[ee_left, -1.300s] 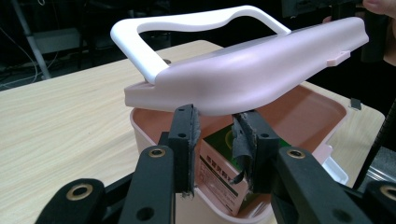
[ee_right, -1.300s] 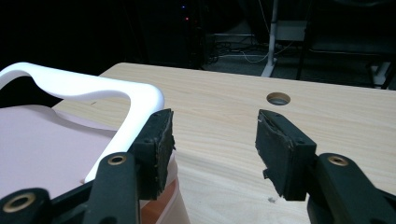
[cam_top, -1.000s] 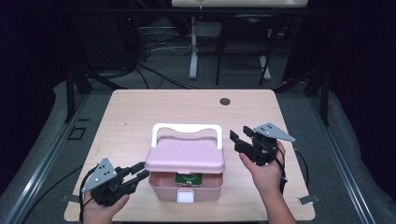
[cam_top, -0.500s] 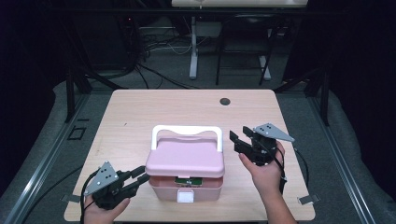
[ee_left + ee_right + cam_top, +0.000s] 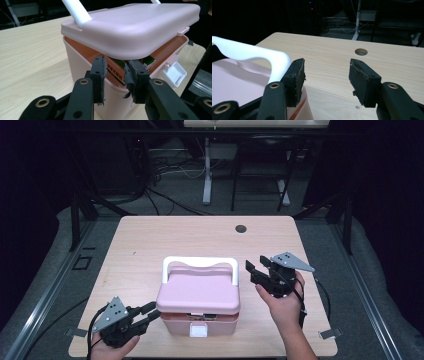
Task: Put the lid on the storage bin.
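Observation:
A pink box (image 5: 200, 326) with a white handle (image 5: 200, 263) stands near the table's front middle. Its lid (image 5: 199, 292) rests ajar on cartons (image 5: 201, 316) that stick up inside. My left gripper (image 5: 149, 314) is open at the box's front left corner. In the left gripper view its fingertips (image 5: 115, 75) frame an orange-and-white carton (image 5: 115, 72) under the raised lid (image 5: 130, 27), with nothing between them. My right gripper (image 5: 254, 270) is open beside the box's right rear corner. In the right gripper view (image 5: 325, 75) the handle (image 5: 249, 53) passes just left of its left jaw.
The box's white latch (image 5: 173, 73) hangs loose on the front wall. A round cable hole (image 5: 241, 228) lies at the back of the wooden table (image 5: 150, 240). Dark floor, cables and a desk leg (image 5: 206, 175) lie beyond the far edge.
My left gripper has slipped slightly toward the table's front edge, still pointed at the box's corner. The right gripper and the box have stayed put.

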Demonstrator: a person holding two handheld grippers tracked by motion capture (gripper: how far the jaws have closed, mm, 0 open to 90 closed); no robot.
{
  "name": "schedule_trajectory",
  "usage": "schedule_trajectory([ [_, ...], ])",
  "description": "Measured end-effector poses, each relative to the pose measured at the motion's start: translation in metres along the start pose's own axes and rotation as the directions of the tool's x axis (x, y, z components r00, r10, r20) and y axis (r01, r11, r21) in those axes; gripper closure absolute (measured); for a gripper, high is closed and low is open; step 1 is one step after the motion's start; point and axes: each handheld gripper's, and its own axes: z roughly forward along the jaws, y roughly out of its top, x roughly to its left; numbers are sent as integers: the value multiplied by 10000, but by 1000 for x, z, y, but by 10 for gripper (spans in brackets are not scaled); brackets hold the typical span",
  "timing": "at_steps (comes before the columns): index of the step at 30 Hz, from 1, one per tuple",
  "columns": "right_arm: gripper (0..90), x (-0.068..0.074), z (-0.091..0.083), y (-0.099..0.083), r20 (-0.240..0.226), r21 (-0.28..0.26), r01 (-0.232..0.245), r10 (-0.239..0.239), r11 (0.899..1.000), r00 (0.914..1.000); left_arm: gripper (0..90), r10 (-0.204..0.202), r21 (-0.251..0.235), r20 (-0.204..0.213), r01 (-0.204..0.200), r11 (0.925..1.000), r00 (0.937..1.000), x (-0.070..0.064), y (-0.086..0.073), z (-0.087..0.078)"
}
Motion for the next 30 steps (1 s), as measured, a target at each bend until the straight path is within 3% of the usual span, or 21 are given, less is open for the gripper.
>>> schedule_trajectory([
  [30,460,-1,1,-2,20,28,-20,20,10000,10000,692,-190,835,66,184,9963,9998,1,-17,-1],
])
